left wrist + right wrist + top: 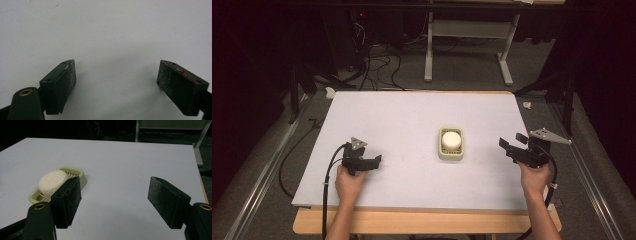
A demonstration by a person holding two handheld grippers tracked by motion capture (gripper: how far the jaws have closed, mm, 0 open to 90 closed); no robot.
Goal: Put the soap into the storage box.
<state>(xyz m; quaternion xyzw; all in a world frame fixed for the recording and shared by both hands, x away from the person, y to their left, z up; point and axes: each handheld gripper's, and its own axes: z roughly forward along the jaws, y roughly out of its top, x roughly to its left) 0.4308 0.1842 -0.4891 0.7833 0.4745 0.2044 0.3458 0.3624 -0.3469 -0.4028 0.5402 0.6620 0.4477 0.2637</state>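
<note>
Near the table's middle sat the soap in its dish; we kept our right tool beside it, open and empty, ready to reach, while our left tool rested open, well apart.

Soap in dish, beyond gripper

Soap bar: matt, smooth, waxy off-white. Soap dish: ribbed pale-green plastic, slight sheen. Table: covered in matt white sheet; bare wood seen at 6 o'clock edge. Pads: rough black grit finish.
</note>
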